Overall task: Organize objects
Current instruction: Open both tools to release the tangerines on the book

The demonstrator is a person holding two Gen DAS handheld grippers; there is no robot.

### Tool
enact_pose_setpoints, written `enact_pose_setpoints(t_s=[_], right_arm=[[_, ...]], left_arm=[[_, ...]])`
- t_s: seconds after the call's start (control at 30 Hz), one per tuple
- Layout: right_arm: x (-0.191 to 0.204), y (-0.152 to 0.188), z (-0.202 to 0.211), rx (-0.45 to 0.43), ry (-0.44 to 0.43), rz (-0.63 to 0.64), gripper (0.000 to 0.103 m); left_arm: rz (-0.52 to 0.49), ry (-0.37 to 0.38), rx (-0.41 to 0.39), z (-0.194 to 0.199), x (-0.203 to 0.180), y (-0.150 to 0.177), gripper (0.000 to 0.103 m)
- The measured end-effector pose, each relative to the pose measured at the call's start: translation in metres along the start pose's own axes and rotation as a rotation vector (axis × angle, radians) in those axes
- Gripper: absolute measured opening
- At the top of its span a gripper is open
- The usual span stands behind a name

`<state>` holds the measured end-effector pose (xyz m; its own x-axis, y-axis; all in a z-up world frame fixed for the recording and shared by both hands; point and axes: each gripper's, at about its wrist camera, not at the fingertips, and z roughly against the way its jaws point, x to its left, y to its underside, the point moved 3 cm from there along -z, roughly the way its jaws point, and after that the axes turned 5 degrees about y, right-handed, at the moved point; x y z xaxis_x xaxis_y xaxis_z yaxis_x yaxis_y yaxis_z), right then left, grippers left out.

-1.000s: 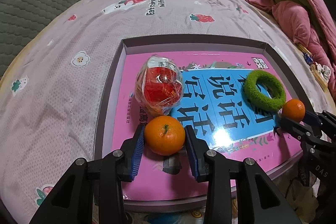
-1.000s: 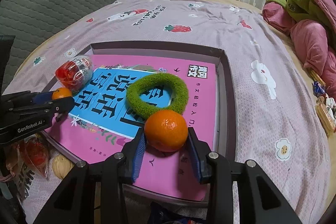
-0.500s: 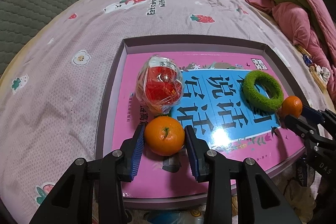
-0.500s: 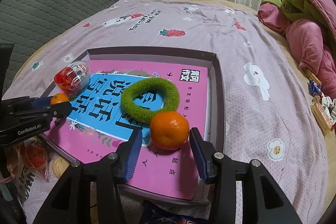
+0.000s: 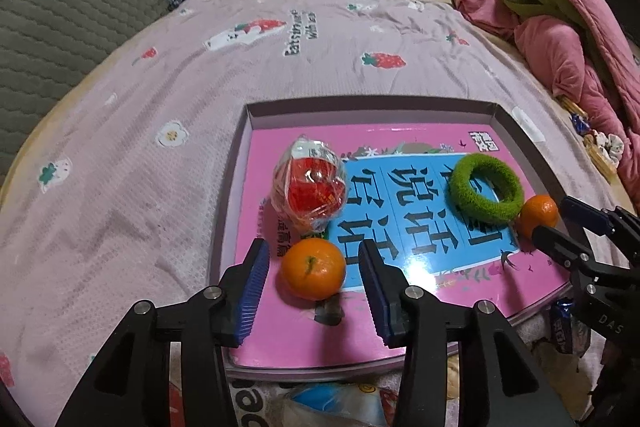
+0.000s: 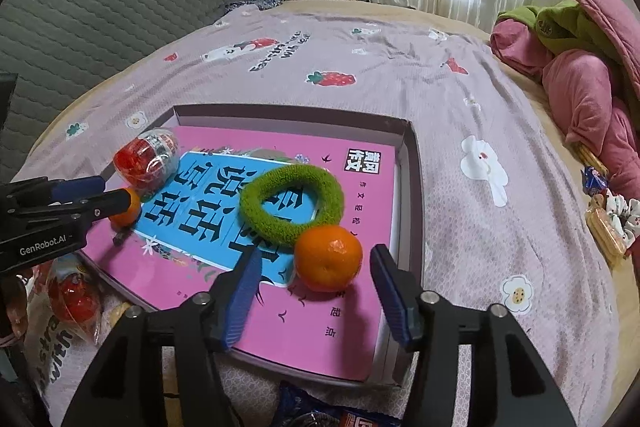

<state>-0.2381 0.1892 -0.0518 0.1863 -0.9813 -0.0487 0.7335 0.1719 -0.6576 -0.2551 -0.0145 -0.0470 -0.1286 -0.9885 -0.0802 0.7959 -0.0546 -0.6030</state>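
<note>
Two oranges sit in the tray: one (image 5: 313, 268) at the left, one (image 6: 329, 258) at the right. There is one green ring (image 5: 486, 191), one clear packet of red sweets (image 5: 309, 187), one pink book (image 5: 400, 327) and one tray (image 5: 360, 105).

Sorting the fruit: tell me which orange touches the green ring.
The orange between the right gripper's open jaws touches the green ring. The other orange lies beside the red packet.

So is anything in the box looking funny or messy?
Nothing looks spilled or broken. Two oranges, a green ring and a red bagged snack just lie loose on the pink book in the box.
</note>
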Motion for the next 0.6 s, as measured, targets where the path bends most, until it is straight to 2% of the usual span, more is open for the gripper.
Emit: enact_pose_setpoints(t_s=[0.17, 0.3, 0.6], right_arm=[[0.0, -0.003, 0.006, -0.018, 0.001, 0.0, 0.061], [0.001, -0.005, 0.012, -0.037, -0.001, 0.005, 0.062], [0.0, -0.01, 0.03, -0.087, 0.002, 0.017, 0.064]], left_arm=[[0.001, 0.009, -0.014, 0.008, 0.0, -0.001, 0.049], [0.02, 0.018, -0.041, 0.016, 0.003, -0.004, 0.058], [0.014, 0.02, -0.094, 0.036, 0.004, -0.007, 0.063]])
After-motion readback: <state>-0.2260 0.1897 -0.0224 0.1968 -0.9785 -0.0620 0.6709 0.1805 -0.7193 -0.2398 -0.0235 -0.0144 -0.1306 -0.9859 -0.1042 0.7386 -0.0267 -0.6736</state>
